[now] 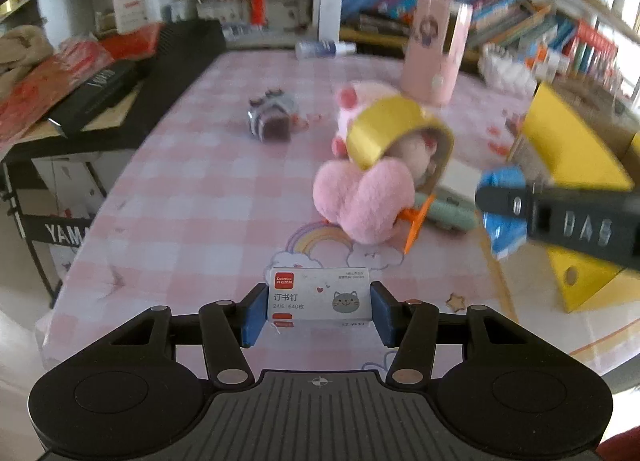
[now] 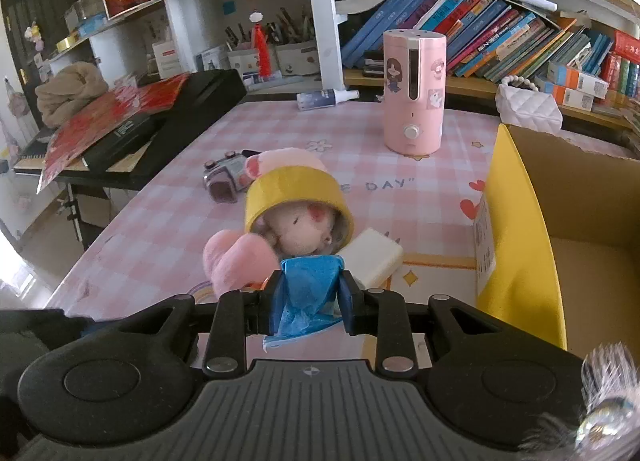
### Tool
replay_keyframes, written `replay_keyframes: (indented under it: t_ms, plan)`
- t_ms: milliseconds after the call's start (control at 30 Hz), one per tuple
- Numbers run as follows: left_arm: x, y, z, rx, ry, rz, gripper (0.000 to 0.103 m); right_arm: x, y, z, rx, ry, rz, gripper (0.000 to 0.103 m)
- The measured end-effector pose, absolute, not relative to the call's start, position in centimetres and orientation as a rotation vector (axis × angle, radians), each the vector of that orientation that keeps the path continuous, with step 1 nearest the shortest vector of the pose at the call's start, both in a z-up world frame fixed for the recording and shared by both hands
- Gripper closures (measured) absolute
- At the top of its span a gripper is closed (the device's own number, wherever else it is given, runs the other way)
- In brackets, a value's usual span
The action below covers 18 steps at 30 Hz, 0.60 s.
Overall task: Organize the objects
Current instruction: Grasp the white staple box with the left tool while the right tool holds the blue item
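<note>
My left gripper [image 1: 318, 307] is shut on a small white staple box [image 1: 318, 297] with a grey cat on it, held just above the pink checked tablecloth [image 1: 192, 189]. My right gripper [image 2: 310, 295] is shut on a crumpled blue wrapper [image 2: 306, 293]; in the left wrist view that wrapper [image 1: 502, 213] shows at the right gripper's tip. Ahead lies a pink plush toy [image 2: 240, 257] with a yellow tape roll [image 2: 296, 191] around its head. The same plush toy [image 1: 360, 201] and tape roll [image 1: 384, 133] sit mid-table in the left wrist view.
An open yellow cardboard box [image 2: 516, 229] stands at the right. A white block [image 2: 376, 257], a pink cylinder device [image 2: 414, 93], a small watch-like gadget [image 2: 224, 177] and a spray bottle [image 2: 326, 97] are on the table. Bookshelves run behind; a black stand with red papers [image 2: 120, 129] is left.
</note>
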State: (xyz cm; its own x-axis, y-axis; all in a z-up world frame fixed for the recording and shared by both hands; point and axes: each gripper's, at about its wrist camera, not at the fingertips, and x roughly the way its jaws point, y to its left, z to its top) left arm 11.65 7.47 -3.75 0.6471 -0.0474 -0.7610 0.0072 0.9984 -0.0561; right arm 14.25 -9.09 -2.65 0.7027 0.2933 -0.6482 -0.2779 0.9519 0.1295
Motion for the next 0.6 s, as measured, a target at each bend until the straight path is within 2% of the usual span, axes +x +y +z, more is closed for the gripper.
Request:
replay_keyframes:
  t_ms: [267, 600]
  plan:
    - [7.2, 7.9, 0.0, -0.080, 0.748, -0.147, 0.051, 9.1, -9.3, -1.6, 0.010, 0.713, 0.285, 0.077]
    - [2.9, 7.4, 0.1, -0.050, 0.749, -0.230, 0.051, 3.0, -9.3, -1.3, 0.047, 0.709, 0.224, 0.077]
